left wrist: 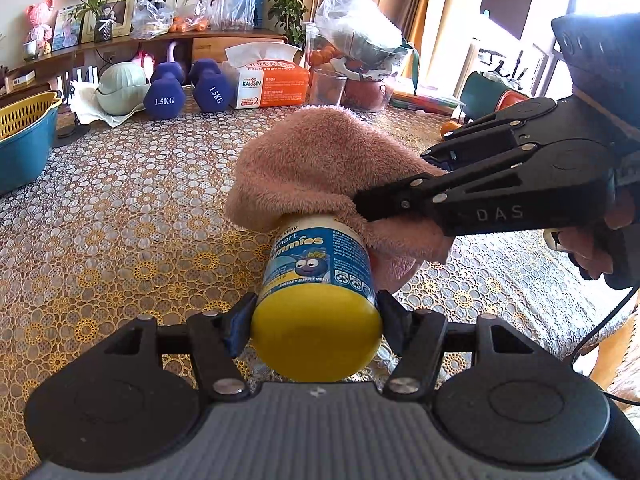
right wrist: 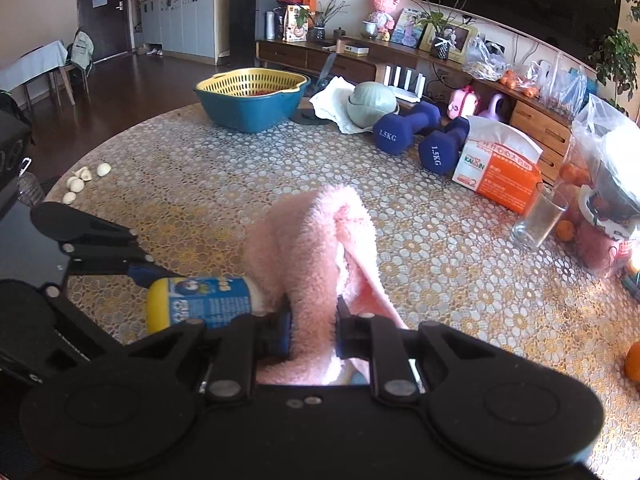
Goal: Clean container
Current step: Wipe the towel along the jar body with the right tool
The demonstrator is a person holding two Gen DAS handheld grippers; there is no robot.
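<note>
A gummies bottle (left wrist: 320, 264) with a yellow cap and blue label is held lying flat above the table, cap toward the left wrist camera. My left gripper (left wrist: 316, 320) is shut on its cap end. A fluffy pink towel (left wrist: 320, 168) covers the bottle's far end. My right gripper (left wrist: 384, 196) comes in from the right, shut on the towel. In the right wrist view the right gripper (right wrist: 314, 320) pinches the pink towel (right wrist: 316, 248), and the bottle (right wrist: 200, 300) pokes out to the left with the left gripper's fingers (right wrist: 96, 240) beside it.
Patterned tablecloth (left wrist: 120, 208) covers the table. At the back stand two blue dumbbells (left wrist: 188, 88), a tissue pack (left wrist: 268, 84), a green bowl (left wrist: 120, 88), a blue-and-yellow basket (right wrist: 252, 96), a clear glass (right wrist: 540, 216) and bagged fruit (right wrist: 600, 184). Garlic cloves (right wrist: 84, 180) lie near the left edge.
</note>
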